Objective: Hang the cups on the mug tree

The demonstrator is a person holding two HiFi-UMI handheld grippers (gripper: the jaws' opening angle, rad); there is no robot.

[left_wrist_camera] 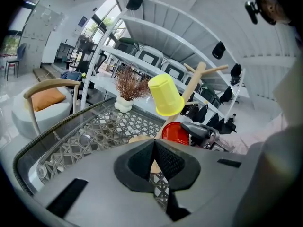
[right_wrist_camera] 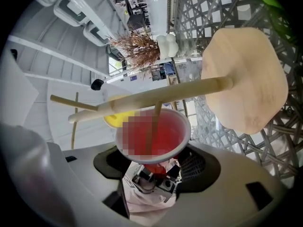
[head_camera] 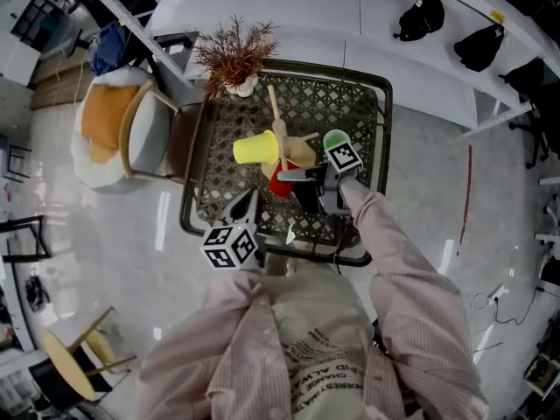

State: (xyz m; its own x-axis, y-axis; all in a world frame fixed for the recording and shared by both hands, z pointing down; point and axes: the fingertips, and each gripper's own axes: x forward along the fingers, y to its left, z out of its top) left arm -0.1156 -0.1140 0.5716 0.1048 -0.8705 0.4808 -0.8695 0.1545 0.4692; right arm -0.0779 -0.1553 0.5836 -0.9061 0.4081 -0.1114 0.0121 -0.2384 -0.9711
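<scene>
Gripping the red cup [right_wrist_camera: 156, 136] in the right gripper [right_wrist_camera: 158, 163], mouth over a peg [right_wrist_camera: 154, 115] of the mug tree [right_wrist_camera: 189, 91] at the table's [head_camera: 188, 191] middle. Aiming to seat it deeper before loosening, matching tilt to peg. Holding the left gripper [left_wrist_camera: 155, 162] clenched, empty, by the near edge.

Matt wooden mug tree [head_camera: 280, 131], woven wicker table [head_camera: 343, 103]

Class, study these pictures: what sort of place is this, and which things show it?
Probably a workroom or lab rather than a home: long white shelving holding black bags, a glossy floor, and a woven table standing alone.
</scene>
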